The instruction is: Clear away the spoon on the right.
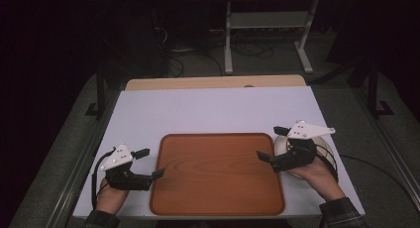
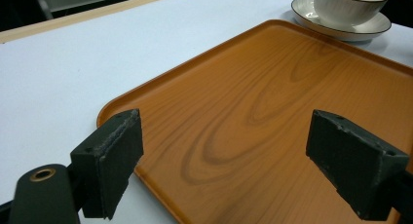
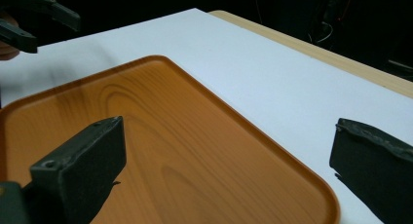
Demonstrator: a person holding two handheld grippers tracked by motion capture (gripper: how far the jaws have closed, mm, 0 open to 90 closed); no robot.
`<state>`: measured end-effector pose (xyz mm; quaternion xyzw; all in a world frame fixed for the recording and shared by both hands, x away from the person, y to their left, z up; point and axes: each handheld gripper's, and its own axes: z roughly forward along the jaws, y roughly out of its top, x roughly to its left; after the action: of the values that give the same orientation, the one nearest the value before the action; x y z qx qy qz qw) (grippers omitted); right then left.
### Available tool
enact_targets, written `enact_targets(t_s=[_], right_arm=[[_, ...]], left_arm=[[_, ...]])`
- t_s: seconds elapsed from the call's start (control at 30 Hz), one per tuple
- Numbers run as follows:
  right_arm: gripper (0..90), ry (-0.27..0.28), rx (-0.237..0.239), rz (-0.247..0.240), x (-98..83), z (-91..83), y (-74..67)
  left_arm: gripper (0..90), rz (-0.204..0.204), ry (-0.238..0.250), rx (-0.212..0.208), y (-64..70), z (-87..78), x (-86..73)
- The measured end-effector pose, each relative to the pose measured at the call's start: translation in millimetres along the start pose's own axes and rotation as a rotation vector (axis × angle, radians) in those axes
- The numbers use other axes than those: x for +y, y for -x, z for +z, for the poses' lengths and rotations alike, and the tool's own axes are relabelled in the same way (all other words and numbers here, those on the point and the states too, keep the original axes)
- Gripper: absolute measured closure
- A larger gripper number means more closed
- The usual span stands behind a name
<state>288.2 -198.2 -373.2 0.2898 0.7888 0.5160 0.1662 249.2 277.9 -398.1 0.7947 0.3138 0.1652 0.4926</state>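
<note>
Cup (image 2: 349, 5) on saucer (image 2: 341, 24) mostly hidden under right gripper (image 1: 271, 142) in high view (top cut off in left gripper view). White table (image 1: 213, 114), dark room beyond. Wooden tray (image 1: 218, 173) centre. Left gripper (image 1: 148, 162) at tray's left edge. Both jaws wide apart, holding nothing.

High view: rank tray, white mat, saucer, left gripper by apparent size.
1. white mat
2. tray
3. left gripper, jaws apart

The saucer is mostly hidden under the right gripper, so its place against the left gripper is unsure.
</note>
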Motion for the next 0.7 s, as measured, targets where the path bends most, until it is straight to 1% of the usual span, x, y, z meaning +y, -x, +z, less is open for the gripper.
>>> enact_targets(t_s=[0.13, 0.2, 0.27, 0.3, 0.33, 0.43, 0.5, 0.7], right_arm=[[0.0, -0.003, -0.011, 0.003, 1.8, -1.1, 5.5], [3.9, 0.004, -0.015, 0.001, 3.0, -2.9, 8.3], [3.8, 0.005, -0.017, 0.004, 3.9, -3.5, 9.6], [3.9, 0.006, -0.024, 0.003, 5.4, -4.6, 13.4], [3.9, 0.006, -0.024, 0.003, 5.4, -4.6, 13.4], [4.1, 0.007, -0.042, 0.01, 5.6, -5.9, 20.9], [4.1, 0.002, -0.051, 0.022, 5.5, -5.7, 24.3], [4.5, -0.017, -0.064, 0.035, 7.2, -2.9, 34.8]], left_arm=[[13.0, 0.0, -0.002, -0.002, 1.0, 1.0, -0.1], [12.9, 0.001, -0.001, -0.004, 1.3, 0.8, -0.1], [12.9, 0.001, 0.0, -0.006, 1.3, 1.0, -0.1], [12.9, 0.0, -0.001, -0.007, 1.0, 1.4, -0.2], [12.9, 0.0, -0.001, -0.007, 1.0, 1.4, -0.2], [12.9, 0.01, 0.001, -0.003, 2.0, 0.8, 0.3], [12.9, 0.009, 0.003, -0.006, 1.9, 0.6, 0.5], [13.0, 0.002, 0.0, -0.008, 1.3, 1.2, -0.3]])
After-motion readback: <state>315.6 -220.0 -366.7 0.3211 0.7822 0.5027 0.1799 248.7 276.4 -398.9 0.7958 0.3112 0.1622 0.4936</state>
